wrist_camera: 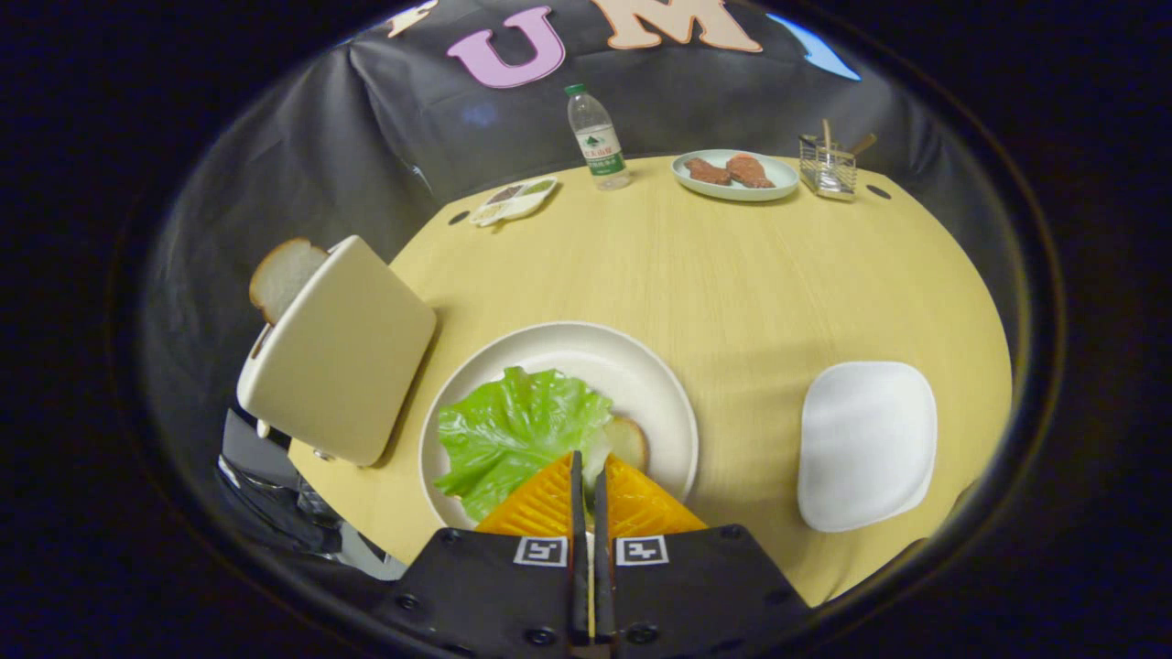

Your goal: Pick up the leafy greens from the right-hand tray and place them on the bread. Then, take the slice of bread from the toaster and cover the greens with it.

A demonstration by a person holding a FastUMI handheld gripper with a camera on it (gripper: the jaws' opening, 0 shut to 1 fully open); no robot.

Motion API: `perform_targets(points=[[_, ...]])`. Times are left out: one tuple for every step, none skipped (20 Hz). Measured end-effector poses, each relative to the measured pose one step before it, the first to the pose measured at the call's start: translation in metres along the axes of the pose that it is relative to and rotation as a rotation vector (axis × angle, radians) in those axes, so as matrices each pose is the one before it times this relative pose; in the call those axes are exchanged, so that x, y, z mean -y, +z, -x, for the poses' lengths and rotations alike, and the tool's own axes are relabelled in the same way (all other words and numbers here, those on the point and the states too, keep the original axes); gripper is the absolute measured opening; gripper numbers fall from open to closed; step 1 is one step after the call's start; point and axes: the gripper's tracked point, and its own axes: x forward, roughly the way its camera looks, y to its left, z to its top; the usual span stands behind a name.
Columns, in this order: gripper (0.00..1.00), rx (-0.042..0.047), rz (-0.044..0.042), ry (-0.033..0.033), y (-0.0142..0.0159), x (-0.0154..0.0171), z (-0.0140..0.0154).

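Observation:
A green lettuce leaf lies over a slice of bread on the round cream plate, just ahead of my fingers. My gripper is shut, its orange fingers nearly together on the leaf's pale stem edge. Most of the bread is hidden under the leaf. To the left of the plate stands a cream toaster with another bread slice sticking out of its top. On the right of the plate sits a bare white tray.
At the far side of the yellow round table stand a water bottle, a plate with brown meat pieces, a wire holder with utensils and a small sauce dish.

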Motion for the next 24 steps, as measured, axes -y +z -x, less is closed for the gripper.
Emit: perform_targets(points=[[0.13,-0.00307,0.00814,-0.0137,-0.00202,0.00176,-0.00174],[0.2,-0.00307,0.00691,-0.01131,-0.00061,0.00162,-0.00212],[0.27,0.00299,0.00447,-0.01227,0.00003,0.0017,0.00216],[0.34,0.00355,0.00987,-0.02006,-0.00008,0.00391,0.00248],[0.41,0.00399,0.00678,-0.0171,0.00024,0.00238,0.00157],[0.49,0.00202,0.00211,-0.01597,0.0003,0.00234,0.00149],[0.56,0.00065,0.00625,-0.01735,-0.00017,0.00423,0.00128],[0.63,0.00161,0.00462,-0.01119,-0.00026,0.00084,0.00317],[0.7,0.0069,0.00479,-0.01476,0.00042,0.00335,0.00283],[0.77,0.00596,0.00437,-0.01433,0.00028,0.00391,0.00059],[0.85,0.00549,0.00461,-0.01764,0.00199,0.00307,0.00606],[0.92,0.00771,0.00121,-0.01627,-0.0005,0.00147,0.00007],[0.99,0.00875,-0.0015,-0.0082,0.00216,0.00039,0.00151],[0.99,0.00683,-0.00676,0.00105,0.00131,-0.00273,0.00429],[1.0,0.00863,-0.01202,0.00683,0.00307,-0.00424,0.00306],[1.0,0.01014,-0.01273,0.00918,0.00369,-0.00467,0.00285],[1.0,0.01462,-0.00968,0.00456,0.00596,-0.00545,0.00382],[1.0,0.02154,-0.00737,0.01374,0.0081,-0.00691,0.00302],[1.0,0.02285,-0.01039,0.01794,0.00979,-0.01077,0.00436],[1.0,0.02359,-0.01448,0.02741,0.00979,-0.01321,0.00304],[1.0,0.02382,-0.01639,0.03592,0.01103,-0.01624,0.00292],[1.0,0.01901,-0.00784,0.0408,0.00978,-0.01847,0.00297],[1.0,0.01338,0.00283,0.03403,0.00956,-0.01632,0.00042],[0.99,0.01677,0.00991,0.03069,0.00958,-0.01427,0.00067]])
